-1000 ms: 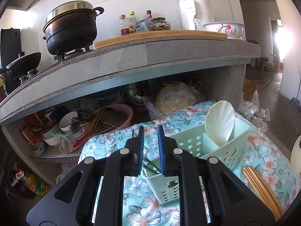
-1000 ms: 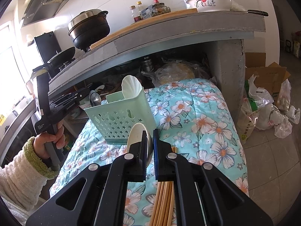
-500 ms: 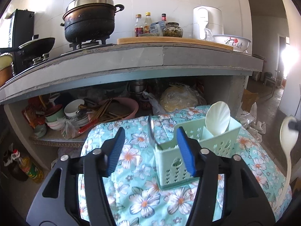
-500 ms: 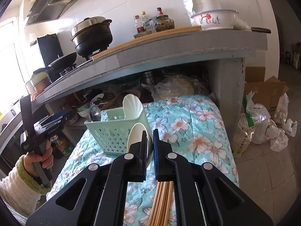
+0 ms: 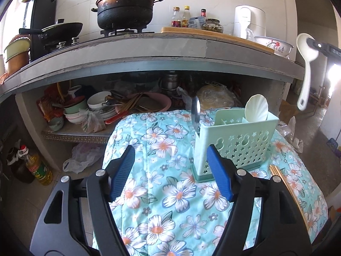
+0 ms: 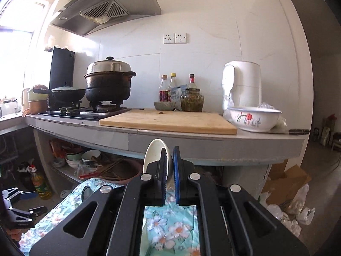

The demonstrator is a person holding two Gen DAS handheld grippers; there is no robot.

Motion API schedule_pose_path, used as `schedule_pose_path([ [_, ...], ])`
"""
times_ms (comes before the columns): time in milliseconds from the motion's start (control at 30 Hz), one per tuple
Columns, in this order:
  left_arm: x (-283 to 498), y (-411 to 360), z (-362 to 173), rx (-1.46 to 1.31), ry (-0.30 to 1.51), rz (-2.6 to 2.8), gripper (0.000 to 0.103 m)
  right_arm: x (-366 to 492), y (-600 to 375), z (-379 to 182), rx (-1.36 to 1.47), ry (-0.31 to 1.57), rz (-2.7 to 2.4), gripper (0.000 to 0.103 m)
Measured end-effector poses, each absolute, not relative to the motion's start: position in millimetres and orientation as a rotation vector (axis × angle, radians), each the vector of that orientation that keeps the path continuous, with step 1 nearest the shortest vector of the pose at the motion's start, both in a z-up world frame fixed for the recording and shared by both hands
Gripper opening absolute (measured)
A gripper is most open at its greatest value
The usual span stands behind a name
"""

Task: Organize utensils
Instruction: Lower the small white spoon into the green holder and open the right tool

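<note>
Spreading wide over the quilted floral cloth (image 5: 170, 192), the left gripper (image 5: 170, 170) has just been opening its ribbed blue-padded jaws, and nothing lies between them; it tilts down toward the cloth. Just beyond its right finger stands the utensil holder (image 5: 236, 143), a pale green plastic box punched with star and gourd-shaped holes. A shell-shaped white spoon (image 5: 256, 107) stands upright in its far compartment, and a metal spoon (image 5: 195, 112) rises from its left end. Bare wooden chopsticks (image 5: 285, 189) lie flat on the cloth to the holder's right, apart from it, running toward the cloth's right edge.

The right gripper (image 6: 169, 170) has its jaws pressed together on a smooth white plastic ladle (image 5: 305, 64), pinching the bowl; in the left wrist view the ladle hangs handle-down in the air above and to the right of the holder, clear of it.

Farther back, a grey concrete worktop (image 6: 213, 140) carries a wooden cutting board (image 6: 170, 120), a blackened lidded pot (image 6: 108, 83) and a flowered enamel bowl (image 6: 253, 119).
</note>
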State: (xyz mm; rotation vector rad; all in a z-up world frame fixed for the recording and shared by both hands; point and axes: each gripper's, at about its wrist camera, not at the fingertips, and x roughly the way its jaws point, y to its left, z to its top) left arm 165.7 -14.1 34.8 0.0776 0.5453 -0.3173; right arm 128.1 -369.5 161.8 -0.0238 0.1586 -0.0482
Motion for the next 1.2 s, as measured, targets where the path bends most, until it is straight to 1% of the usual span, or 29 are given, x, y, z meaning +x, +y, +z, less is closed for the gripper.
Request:
schedule_pose_path([
  [167,164.7,-3.2,33.4,0.063,0.555,-0.297,0.066,164.9,-361.4,155.4,-0.101,0.133,-0.046,0.006],
  [433,165.5,4.3,34.0,0.064,0.555,-0.277,0.066,202.2,-345.3,119.4,-0.230,0.175,-0.063,0.006],
  [867,166.7,3.2,33.8,0.066,0.557,-0.277,0.066,209.3,-325.9,89.7,-0.338,0.188,-0.044,0.006],
  [1200,166.9,2.9,33.3,0.065,0.559,-0.278,0.066,201.6,-315.6,62.2,-0.345,0.269,0.041,0.006],
])
